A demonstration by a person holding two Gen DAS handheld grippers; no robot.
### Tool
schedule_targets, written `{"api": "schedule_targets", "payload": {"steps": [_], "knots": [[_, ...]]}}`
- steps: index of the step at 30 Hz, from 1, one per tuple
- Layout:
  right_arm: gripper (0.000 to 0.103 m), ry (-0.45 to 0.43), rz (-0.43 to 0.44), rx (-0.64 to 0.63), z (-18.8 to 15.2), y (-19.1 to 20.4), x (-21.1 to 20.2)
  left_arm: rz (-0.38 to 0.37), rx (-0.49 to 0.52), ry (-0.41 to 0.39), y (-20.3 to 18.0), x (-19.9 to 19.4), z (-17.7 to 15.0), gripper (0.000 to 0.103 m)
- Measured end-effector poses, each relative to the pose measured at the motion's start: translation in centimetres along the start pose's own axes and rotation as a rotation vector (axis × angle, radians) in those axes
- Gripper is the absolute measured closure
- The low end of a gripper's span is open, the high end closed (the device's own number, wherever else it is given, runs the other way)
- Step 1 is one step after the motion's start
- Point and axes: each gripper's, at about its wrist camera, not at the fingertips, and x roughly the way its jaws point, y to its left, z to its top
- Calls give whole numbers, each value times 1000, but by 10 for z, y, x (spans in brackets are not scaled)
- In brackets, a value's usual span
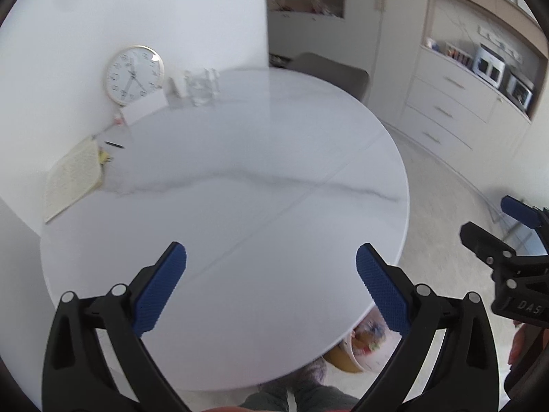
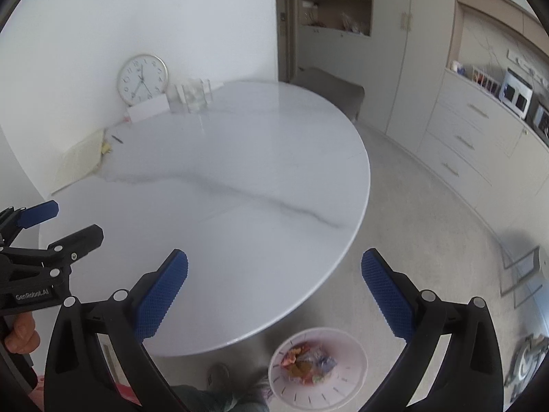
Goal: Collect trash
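From the left wrist camera, the left gripper (image 1: 271,285) hangs over the near part of a round white table (image 1: 240,178), its blue pads (image 1: 161,288) spread wide with nothing between them. A grey vein runs across the tabletop. At the far left edge a wall clock (image 1: 134,75) leans against the wall, with a clear glass container (image 1: 202,87) beside it and a cream mat (image 1: 73,178) lying flat nearer the camera (a small dark pen sits just past it). The right gripper (image 1: 507,237) shows at the right edge, off the table over the floor; how far it is parted cannot be told from this side. Below the table's near rim, part of a bin (image 1: 357,353) holding colourful trash (image 1: 369,338) peeks out.

From the right wrist camera, the right gripper (image 2: 274,290) is also released, pads wide apart and empty, held over the table's near right edge. The left gripper (image 2: 51,226) enters from the left, jaws apart. Straight below, on the floor beside the table, stands the white bin (image 2: 343,388) with crumpled wrappers (image 2: 305,360) in its bottom. Cabinets with drawers (image 2: 473,137) line the far right wall.
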Motion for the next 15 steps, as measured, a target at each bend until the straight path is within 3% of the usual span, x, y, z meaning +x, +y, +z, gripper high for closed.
{"api": "schedule_targets", "payload": {"steps": [5,15], "knots": [[2,-24,31,-34,12,11,-4,50,-50,-35,24,-10,7,8],[2,-2,49,-71,19,27,4,72,-92,-24,37,-8,12,8]]}}
